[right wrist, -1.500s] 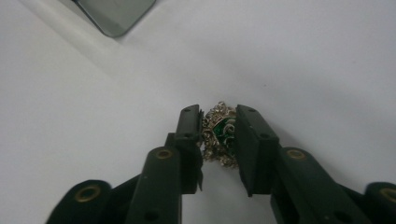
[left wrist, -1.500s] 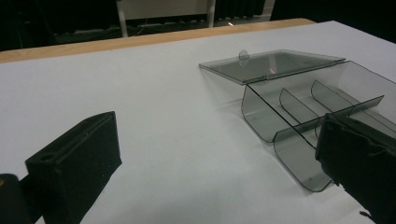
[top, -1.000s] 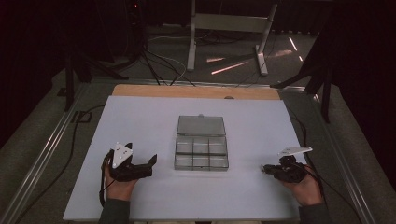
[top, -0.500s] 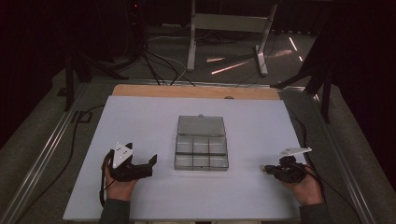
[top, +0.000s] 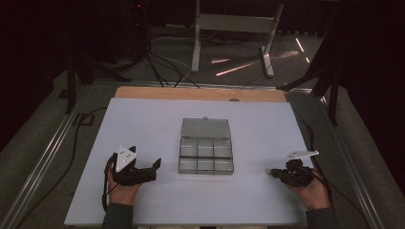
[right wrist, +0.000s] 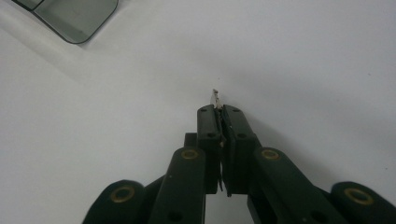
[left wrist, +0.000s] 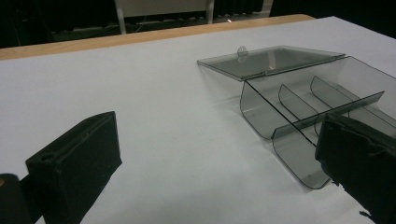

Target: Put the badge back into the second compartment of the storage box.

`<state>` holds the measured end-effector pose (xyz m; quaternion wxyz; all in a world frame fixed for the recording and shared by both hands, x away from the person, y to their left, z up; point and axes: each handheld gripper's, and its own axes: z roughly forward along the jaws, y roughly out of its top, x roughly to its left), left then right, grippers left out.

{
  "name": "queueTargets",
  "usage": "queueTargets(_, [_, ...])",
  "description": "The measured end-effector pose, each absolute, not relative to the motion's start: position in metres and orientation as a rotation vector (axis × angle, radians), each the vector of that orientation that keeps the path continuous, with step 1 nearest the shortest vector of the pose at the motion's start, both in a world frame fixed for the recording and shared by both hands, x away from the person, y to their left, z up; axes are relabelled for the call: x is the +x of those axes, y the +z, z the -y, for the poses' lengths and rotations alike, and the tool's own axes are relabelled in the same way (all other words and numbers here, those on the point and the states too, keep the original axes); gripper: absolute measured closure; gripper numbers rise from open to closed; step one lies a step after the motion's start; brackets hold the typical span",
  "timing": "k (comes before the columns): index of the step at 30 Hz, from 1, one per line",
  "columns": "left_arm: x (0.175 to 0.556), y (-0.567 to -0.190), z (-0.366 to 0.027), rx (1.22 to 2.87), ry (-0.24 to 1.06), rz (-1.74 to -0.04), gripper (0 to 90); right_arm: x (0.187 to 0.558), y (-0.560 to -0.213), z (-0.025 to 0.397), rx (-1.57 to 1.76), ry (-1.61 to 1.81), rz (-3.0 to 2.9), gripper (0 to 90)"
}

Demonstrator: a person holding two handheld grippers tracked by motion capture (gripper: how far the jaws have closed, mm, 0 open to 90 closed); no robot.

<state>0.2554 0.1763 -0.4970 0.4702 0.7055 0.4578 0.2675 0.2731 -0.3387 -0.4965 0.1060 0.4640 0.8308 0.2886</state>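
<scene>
Worktop (top: 143, 124) stretches white under both my tongs. Between them sits the clear compartment box (top: 206, 156), lid (left wrist: 268, 60) laid flat open behind it, just beside my left tongs (top: 155, 166), which I hold spread wide. My right tongs (right wrist: 219, 108) are pinched tight on a tiny metal piece (right wrist: 215, 97), well apart from the box.

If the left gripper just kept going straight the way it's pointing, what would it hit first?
Most likely the clear compartment box. The left gripper points across the table toward the box's near left side, jaws wide open; in its own view the box's left wall lies ahead toward the right jaw. Depth is uncertain.
</scene>
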Motion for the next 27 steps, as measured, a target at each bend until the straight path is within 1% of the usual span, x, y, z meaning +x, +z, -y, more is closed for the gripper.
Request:
queueTargets(10, [0.256,-0.498,-0.176,1.732,0.654,-1.122,0.8,0.273,-0.493,0.338,1.361,0.863,-2.419,87.4])
queueTargets(27, [0.255,-0.497,-0.178,1.712,0.653,-1.135,0.8,0.271,-0.474,0.336,1.338,0.952,-2.349,87.4])
